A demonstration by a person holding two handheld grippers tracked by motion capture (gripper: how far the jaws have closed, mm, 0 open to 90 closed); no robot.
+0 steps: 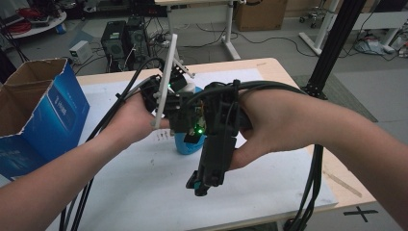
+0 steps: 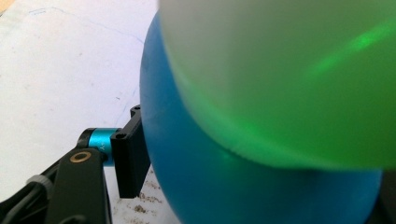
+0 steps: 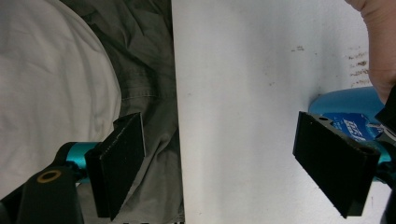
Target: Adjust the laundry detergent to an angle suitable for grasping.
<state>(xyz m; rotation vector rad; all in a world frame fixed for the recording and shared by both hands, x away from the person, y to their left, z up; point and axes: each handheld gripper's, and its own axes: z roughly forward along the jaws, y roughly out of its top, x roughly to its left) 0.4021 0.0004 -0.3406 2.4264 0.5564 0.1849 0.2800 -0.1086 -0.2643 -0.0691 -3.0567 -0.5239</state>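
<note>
A blue bottle (image 1: 186,146) with a pale cap stands on the white mat at the table's middle. In the left gripper view the bottle's blue body (image 2: 224,186) and its cap (image 2: 280,74), tinted green by a light, are very close. My left gripper (image 1: 180,123) reaches it from the left, and its left pad (image 2: 132,161) lies against the blue wall, so it is shut on the bottle; the other pad is hidden. My right gripper (image 1: 202,186) hangs in front of the bottle, pointing toward the table's near edge. Its jaws (image 3: 219,163) stand open with nothing between them.
An open blue cardboard box (image 1: 45,110) stands at the left of the table. The white mat (image 1: 269,192) covers most of the wooden top. Black cables (image 1: 312,192) trail off the front edge. A black post (image 1: 332,48) rises at the right.
</note>
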